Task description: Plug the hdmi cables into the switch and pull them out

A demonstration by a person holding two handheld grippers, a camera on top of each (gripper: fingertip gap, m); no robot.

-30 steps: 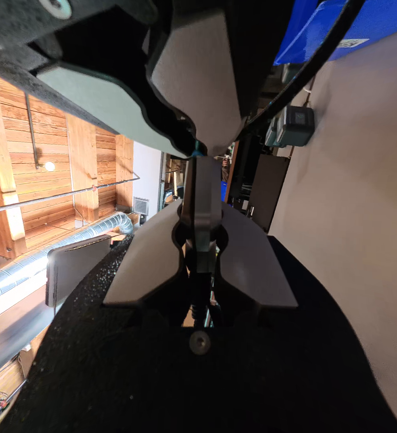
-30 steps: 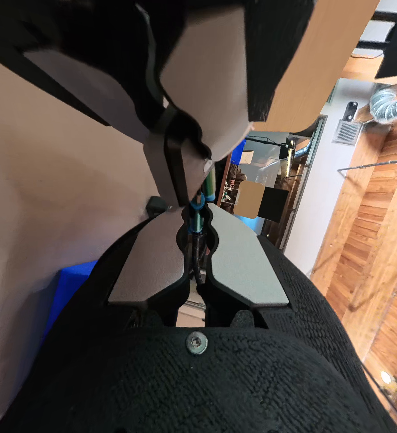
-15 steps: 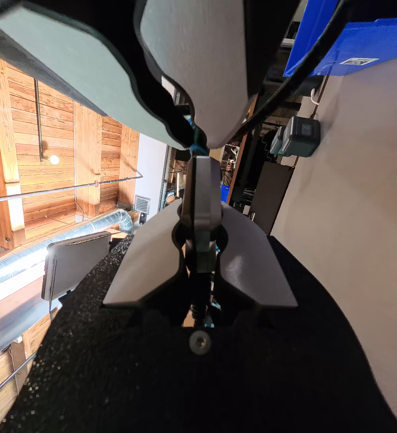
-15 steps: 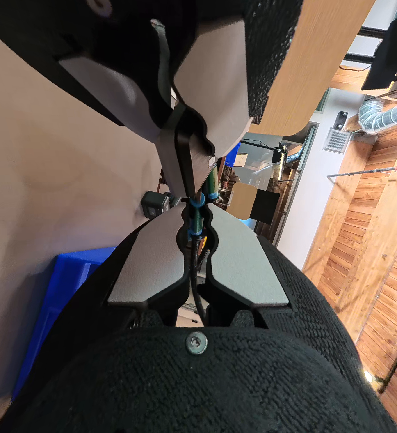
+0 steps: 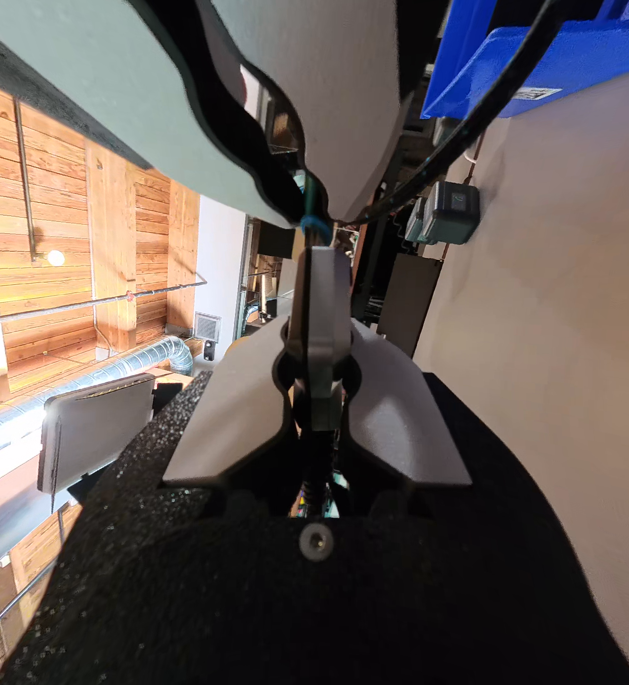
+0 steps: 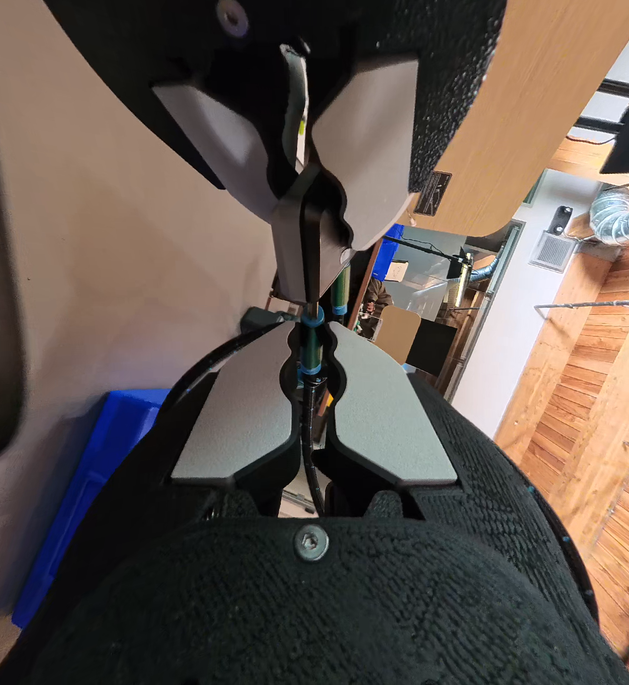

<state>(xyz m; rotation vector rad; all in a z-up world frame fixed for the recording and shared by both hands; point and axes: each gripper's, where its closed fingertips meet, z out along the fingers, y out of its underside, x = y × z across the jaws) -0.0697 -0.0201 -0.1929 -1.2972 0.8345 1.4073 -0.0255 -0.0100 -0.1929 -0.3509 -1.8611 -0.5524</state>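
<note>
Green plug [image 6: 311, 350], blue end rings, on black braided cable [image 6: 311, 426]: clamped between right gripper [image 6: 311, 333] pads, tip poking just past fingertips. Dead ahead, meeting plug tip: grey block [image 5: 322, 315], pinched by left gripper [image 5: 318, 344]. Grippers nose to nose, almost no room between. Right of left fingers: beige tabletop [image 5: 565, 333], small dark box [image 5: 450, 215], blue bin [image 5: 565, 55] with white label, print too small. Black sticker [image 6: 433, 192] on wooden panel, unreadable. Far left: wood plank wall [image 5: 64, 222], silver duct [image 5: 83, 385].

Plug [image 6: 311, 350] between right gripper [image 6: 311, 333] fingers, adapter [image 5: 320, 326] between left gripper [image 5: 318, 333] fingers
</note>
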